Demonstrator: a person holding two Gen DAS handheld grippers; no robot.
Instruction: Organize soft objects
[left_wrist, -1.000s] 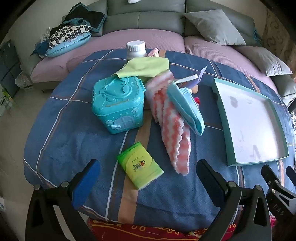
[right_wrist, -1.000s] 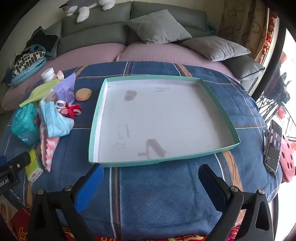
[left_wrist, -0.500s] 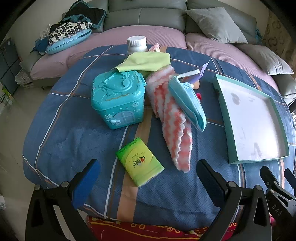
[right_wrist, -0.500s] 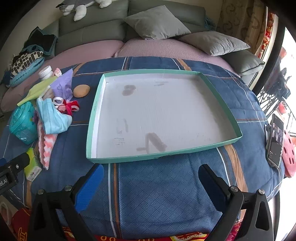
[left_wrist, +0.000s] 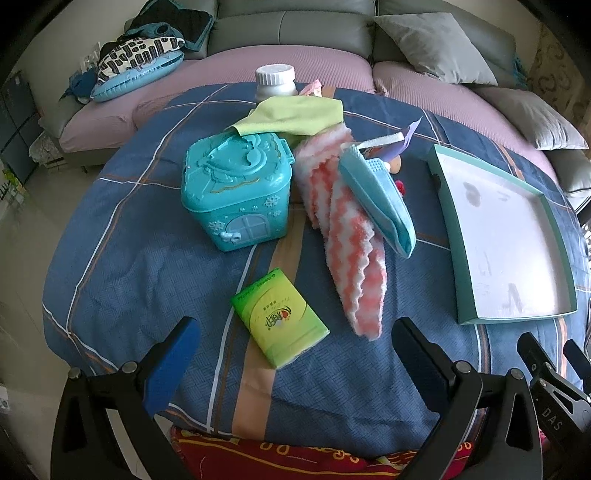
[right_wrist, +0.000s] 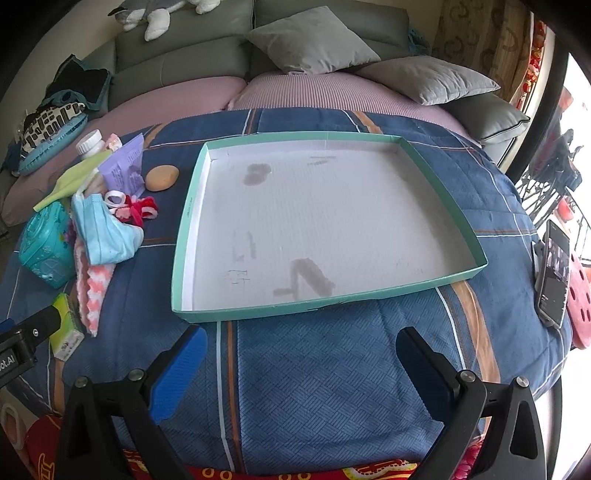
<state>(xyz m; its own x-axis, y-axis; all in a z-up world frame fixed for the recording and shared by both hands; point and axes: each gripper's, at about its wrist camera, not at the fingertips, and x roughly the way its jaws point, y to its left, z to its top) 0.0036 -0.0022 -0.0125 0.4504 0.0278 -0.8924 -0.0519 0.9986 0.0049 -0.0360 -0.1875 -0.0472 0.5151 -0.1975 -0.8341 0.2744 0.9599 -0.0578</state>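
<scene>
Both views drew nearer; tissue pack (left_wrist: 279, 318) before left fingers (left_wrist: 173, 363).

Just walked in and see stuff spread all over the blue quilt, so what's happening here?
A person holds a gripper in each hand over the quilt; both the left gripper and the right gripper are open and empty. Nothing has been sorted yet: the teal-rimmed tray holds nothing. The soft things lie in a pile beside it: a pink-and-white cloth, a blue face mask and a green cloth, next to a teal toy box and a tissue pack.
</scene>
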